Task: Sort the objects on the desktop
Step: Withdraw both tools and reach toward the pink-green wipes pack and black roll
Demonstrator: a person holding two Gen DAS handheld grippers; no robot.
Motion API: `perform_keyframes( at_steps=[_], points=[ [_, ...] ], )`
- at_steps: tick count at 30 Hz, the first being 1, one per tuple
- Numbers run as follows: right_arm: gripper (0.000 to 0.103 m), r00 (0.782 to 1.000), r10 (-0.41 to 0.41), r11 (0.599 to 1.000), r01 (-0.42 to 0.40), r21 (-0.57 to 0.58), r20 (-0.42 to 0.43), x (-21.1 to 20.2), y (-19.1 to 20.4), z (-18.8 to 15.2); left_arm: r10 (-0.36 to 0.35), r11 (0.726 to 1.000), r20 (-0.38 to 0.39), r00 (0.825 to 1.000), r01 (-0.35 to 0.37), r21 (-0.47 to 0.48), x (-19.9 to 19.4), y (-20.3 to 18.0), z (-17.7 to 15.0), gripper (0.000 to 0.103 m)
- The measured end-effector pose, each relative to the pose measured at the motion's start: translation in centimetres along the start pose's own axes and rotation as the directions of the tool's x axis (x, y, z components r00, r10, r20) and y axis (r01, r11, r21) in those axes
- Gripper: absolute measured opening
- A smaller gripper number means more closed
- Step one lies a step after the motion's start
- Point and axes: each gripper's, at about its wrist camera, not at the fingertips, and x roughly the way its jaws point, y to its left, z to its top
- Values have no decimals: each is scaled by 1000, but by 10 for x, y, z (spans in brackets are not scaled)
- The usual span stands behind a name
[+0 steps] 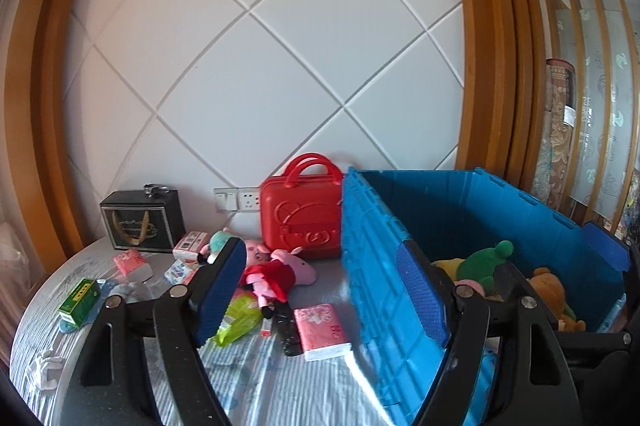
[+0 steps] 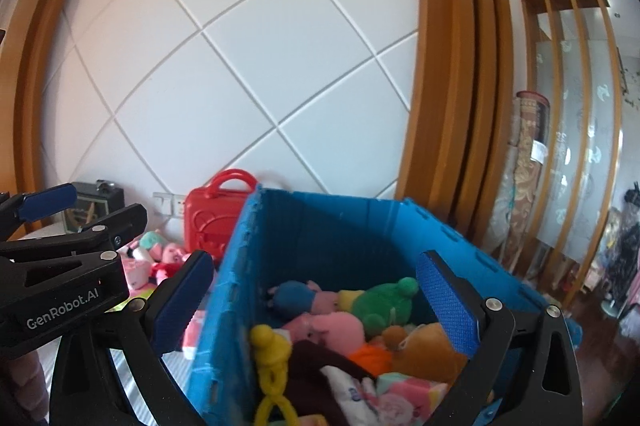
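Observation:
A blue plastic crate (image 1: 384, 266) stands on the table at the right and holds several plush toys, among them a green frog (image 2: 380, 302) and a brown bear (image 2: 432, 342). My left gripper (image 1: 324, 290) is open and empty, straddling the crate's left wall. My right gripper (image 2: 316, 302) is open and empty above the crate's near end. On the table left of the crate lie a pink pig plush in a red dress (image 1: 280, 274), a pink tissue pack (image 1: 322, 332), a black remote (image 1: 288, 330) and a green bag (image 1: 240, 318).
A red case (image 1: 300, 214) stands against the wall beside the crate. A black gift box (image 1: 142, 220) stands at the back left. A green box (image 1: 80, 300), more tissue packs (image 1: 132, 262) and small packets lie on the left. The other gripper (image 2: 60, 266) shows at the right wrist view's left edge.

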Motion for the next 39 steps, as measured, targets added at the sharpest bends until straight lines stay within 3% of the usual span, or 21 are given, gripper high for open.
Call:
perform_keyframes(
  at_steps=[5,9,15,21,28,31,39],
  points=[
    [103,993,113,993,-114,-35,-19,7,74,0,88,995,-36,995,-90,-41,4,78,-16,77],
    [103,974,212,976,-215,-33,-82,23,139,-7,171,983,-87,981,-176,-50,9,146,-38,77],
    [103,932,299,952,-306,-8,-203,49,233,-32,240,967,-216,946,-253,-36,28,241,-80,77],
    [103,883,319,940,-342,-7,-344,74,298,-73,238,962,-361,901,-270,-38,54,305,-130,77],
    [103,825,258,950,-312,-24,-503,113,309,-130,175,971,-488,855,-233,-60,100,321,-172,77],
    [103,815,230,960,-278,-11,-531,129,292,-144,152,976,-515,843,-209,-54,123,311,-178,77],
    [103,813,147,986,-168,15,-563,192,231,-154,87,995,-537,839,-101,5,205,260,-174,77]
  ],
)
